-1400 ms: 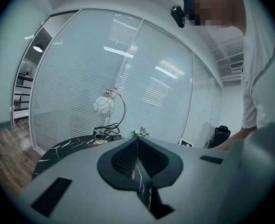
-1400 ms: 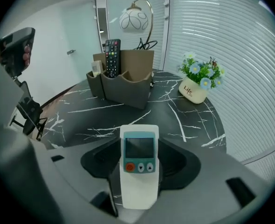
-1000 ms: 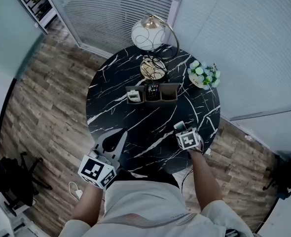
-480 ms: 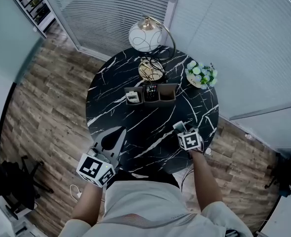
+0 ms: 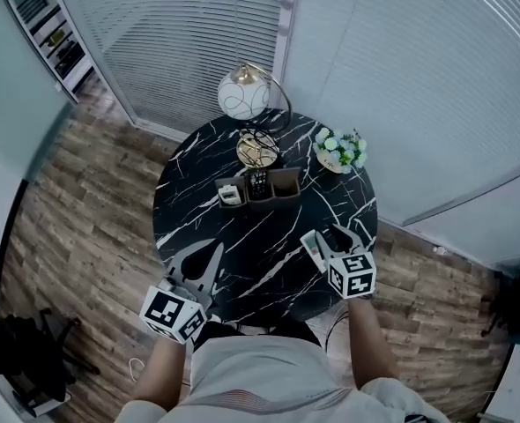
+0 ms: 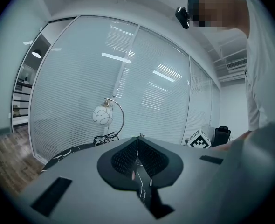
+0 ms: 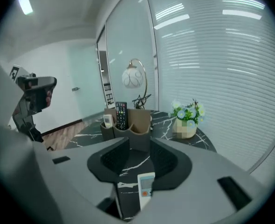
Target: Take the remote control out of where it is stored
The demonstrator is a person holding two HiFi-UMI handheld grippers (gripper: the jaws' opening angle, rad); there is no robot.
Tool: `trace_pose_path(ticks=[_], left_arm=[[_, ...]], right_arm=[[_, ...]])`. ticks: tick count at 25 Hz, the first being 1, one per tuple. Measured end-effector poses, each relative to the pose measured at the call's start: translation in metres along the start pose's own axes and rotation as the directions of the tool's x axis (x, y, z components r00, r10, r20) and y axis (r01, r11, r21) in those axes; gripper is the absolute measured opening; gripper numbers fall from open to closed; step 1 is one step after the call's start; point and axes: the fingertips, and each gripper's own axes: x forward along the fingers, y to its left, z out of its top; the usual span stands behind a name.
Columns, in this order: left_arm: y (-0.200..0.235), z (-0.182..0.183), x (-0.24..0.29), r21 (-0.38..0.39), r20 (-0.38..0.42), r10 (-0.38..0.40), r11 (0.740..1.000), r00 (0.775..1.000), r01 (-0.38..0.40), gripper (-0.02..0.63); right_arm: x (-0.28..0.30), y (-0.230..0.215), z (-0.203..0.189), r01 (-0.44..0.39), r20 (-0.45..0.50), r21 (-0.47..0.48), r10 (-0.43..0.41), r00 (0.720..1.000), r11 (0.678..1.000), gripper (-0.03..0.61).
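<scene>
A brown organizer [image 5: 258, 189] stands mid-table with a black remote control [image 5: 257, 181] upright in its middle compartment and a small white remote [image 5: 230, 194] in its left one. Both show in the right gripper view, the black remote control [image 7: 121, 115] above the organizer [image 7: 130, 125]. My right gripper [image 5: 330, 236] is at the table's near right, well short of the organizer. Its jaws [image 7: 140, 143] are closing. Another white remote [image 7: 146, 189] lies flat on the marble between them, with no pad pressing it. My left gripper [image 5: 214, 249] rests shut and empty at the near left edge [image 6: 138, 140].
The round black marble table [image 5: 198, 210] also carries a globe lamp [image 5: 242, 95], a cable coil on a gold base [image 5: 257, 151] and a pot of flowers [image 5: 339, 151] behind the organizer. Blinds and glass walls ring the far side. Wooden floor lies to the left.
The head view has swung, so the table now sits higher and farther. The right gripper has drawn back a little toward the near right edge. The left gripper has stayed put.
</scene>
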Motion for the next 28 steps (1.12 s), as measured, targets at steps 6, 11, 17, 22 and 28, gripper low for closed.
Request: trace_pose_path(ticks=[6,11,17,22,28], left_arm=[[-0.01,0.018,-0.003,0.016,0.047,-0.014,1.0,0.999,0.014,0.011],[-0.02,0.039,-0.007,0.064,0.073,-0.009,0.998,0.997,0.004,0.011],[-0.033,0.071,-0.006,0.128,0.104,-0.005,0.992,0.995,-0.008,0.011],[-0.03,0.074,-0.011,0.121,0.111,0.004,0.992,0.994,-0.017,0.011],[-0.032,0.074,-0.01,0.138,0.114,-0.006,0.99,0.993,-0.01,0.009]], right_arm=[[-0.056,0.016,0.063,0.023,0.202,-0.005,-0.022,0.979,1.0,0.042],[-0.104,0.04,0.111,0.05,0.369,-0.09,-0.013,0.929,0.995,0.021],[-0.14,0.059,0.148,0.056,0.49,-0.146,0.023,0.872,0.988,0.015],[-0.139,0.067,0.155,0.034,0.492,-0.156,0.048,0.869,0.987,0.015],[-0.129,0.067,0.154,0.01,0.47,-0.149,0.062,0.881,0.989,0.015]])
